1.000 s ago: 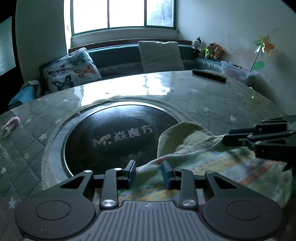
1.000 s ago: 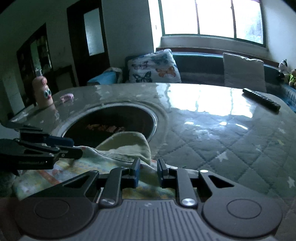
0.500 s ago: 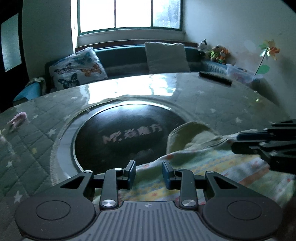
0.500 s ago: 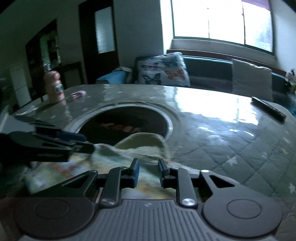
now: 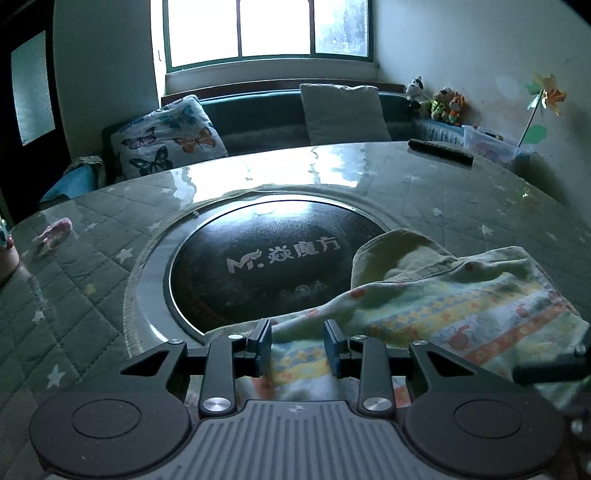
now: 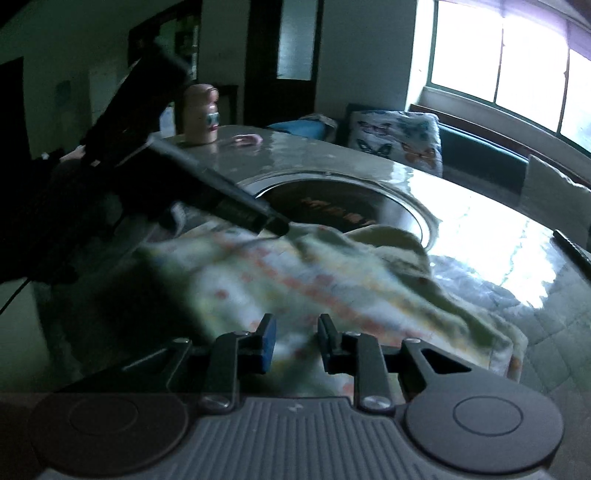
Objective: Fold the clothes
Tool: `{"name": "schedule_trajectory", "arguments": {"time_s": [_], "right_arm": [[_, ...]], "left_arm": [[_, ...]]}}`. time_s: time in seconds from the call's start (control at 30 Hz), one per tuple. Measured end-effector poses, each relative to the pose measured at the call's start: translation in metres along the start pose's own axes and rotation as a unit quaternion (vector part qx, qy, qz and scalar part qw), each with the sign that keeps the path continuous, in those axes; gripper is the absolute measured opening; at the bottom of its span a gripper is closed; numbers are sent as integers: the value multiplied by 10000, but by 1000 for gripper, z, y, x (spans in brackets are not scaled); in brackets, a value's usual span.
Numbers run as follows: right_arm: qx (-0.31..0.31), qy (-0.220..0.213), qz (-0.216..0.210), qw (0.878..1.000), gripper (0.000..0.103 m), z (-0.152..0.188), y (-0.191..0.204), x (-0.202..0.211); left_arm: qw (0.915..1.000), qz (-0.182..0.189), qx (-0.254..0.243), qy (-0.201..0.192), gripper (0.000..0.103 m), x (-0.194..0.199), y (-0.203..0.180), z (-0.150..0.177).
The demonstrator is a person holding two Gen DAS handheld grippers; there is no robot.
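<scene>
A patterned garment (image 5: 436, 314) lies on the round counter (image 5: 443, 199) in the lower right of the left wrist view, its pale collar end draped over the rim of the dark round cooktop (image 5: 266, 266) set into the middle of the counter. The cloth carries bands of yellow, orange and blue on a light ground.

The left gripper (image 5: 297, 345) sits at the bottom centre of its view, jaws released, with the near edge of the garment lying in the gap between the blue pads; whether the pads touch the cloth cannot be told. In the right wrist view the right gripper (image 6: 293, 341) is also at bottom centre, jaws released, with blurred cloth under and between them. The dark body of the left gripper crosses the upper left of that view, its tip just over the far edge of the garment.

At the far right of the counter rests a dark remote control (image 5: 439, 152). A small pink object (image 5: 55, 230) lies at the left edge. Behind the counter a butterfly cushion (image 5: 166, 136) leans on a bench below the window (image 5: 266, 29).
</scene>
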State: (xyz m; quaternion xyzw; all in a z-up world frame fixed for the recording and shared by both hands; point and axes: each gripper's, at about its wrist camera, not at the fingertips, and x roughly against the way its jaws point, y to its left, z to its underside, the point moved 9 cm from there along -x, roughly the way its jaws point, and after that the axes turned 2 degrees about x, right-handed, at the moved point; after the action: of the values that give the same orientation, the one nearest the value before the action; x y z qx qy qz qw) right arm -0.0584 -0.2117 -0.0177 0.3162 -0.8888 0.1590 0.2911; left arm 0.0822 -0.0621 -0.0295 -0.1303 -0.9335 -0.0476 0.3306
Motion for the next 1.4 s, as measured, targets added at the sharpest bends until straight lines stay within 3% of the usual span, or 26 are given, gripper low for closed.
{"name": "schedule_trajectory", "arguments": {"time_s": [0.17, 0.3, 0.33, 0.57, 0.93, 1.4], "right_arm": [[72, 13, -187, 9998, 24, 8, 14, 19], [-333, -147, -55, 9993, 25, 8, 3, 31], [-441, -175, -1, 9989, 29, 9, -1, 33], [-596, 150, -48, 9981, 31, 30, -4, 36], [-1495, 223, 684, 9861, 31, 55, -54, 51], [-1736, 145, 820, 9813, 31, 55, -76, 52]], "left_arm": [[9999, -38, 88, -52, 37, 16, 4, 8], [9997, -102, 195, -42, 40, 26, 10, 18], [9997, -112, 220, -29, 40, 28, 11, 21], [9993, -142, 350, 19, 40, 39, 18, 37], [9987, -146, 480, 27, 42, 45, 22, 45], [9975, -235, 661, 40, 43, 51, 34, 50]]}}
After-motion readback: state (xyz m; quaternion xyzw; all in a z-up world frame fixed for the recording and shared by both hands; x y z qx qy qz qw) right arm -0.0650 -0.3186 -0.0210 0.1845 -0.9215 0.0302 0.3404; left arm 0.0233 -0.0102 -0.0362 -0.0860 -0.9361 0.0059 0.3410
